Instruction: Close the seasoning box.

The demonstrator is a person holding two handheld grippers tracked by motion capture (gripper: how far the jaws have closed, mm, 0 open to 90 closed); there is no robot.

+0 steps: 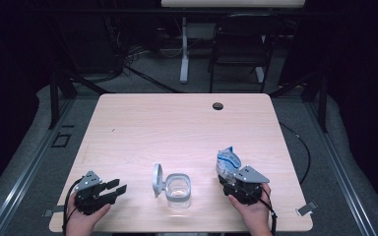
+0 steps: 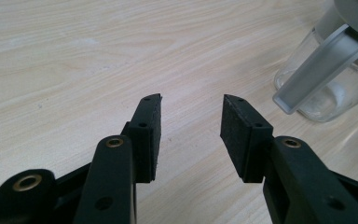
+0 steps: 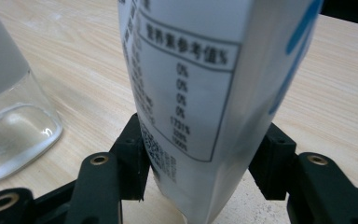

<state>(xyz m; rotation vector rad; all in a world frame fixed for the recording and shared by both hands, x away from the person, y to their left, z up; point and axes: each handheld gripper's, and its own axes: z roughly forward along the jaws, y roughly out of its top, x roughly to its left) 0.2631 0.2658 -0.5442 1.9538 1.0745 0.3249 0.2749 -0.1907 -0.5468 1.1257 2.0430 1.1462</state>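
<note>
**Bag in grip, jar open — pour not yet begun**

Here, the right gripper (image 1: 229, 173), low and right of centre in the high view, is clamped on a white and blue printed plastic bag (image 1: 228, 160) that stands roughly upright above it. In the right gripper view the bag (image 3: 200, 84) sits between both black jaws, its sides pressed by the pads, a nutrition table printed on its face. The left gripper (image 1: 119, 188), at lower left of the high view, has its jaws spread with nothing between them; the left gripper view shows bare light wood table (image 2: 98, 56) in the gap.

The clear square glass jar (image 1: 178, 191) stands at lower centre of the high view, between the two grippers and apart from both. Its grey hinged lid (image 1: 157, 180) is flipped up on the jar's left side.

Judgement: the step in hand looks like bringing the bag to the open jar to fill it. The next move calls for carrying the bag left over the jar's mouth and tipping it; I cannot tell whether the bag's top is already opened. The free left gripper may need to steady the jar.

Count: two grippers, one bag, one jar, one lid, one table. Beyond the table's far edge, one dark folding chair (image 1: 238, 46).
</note>
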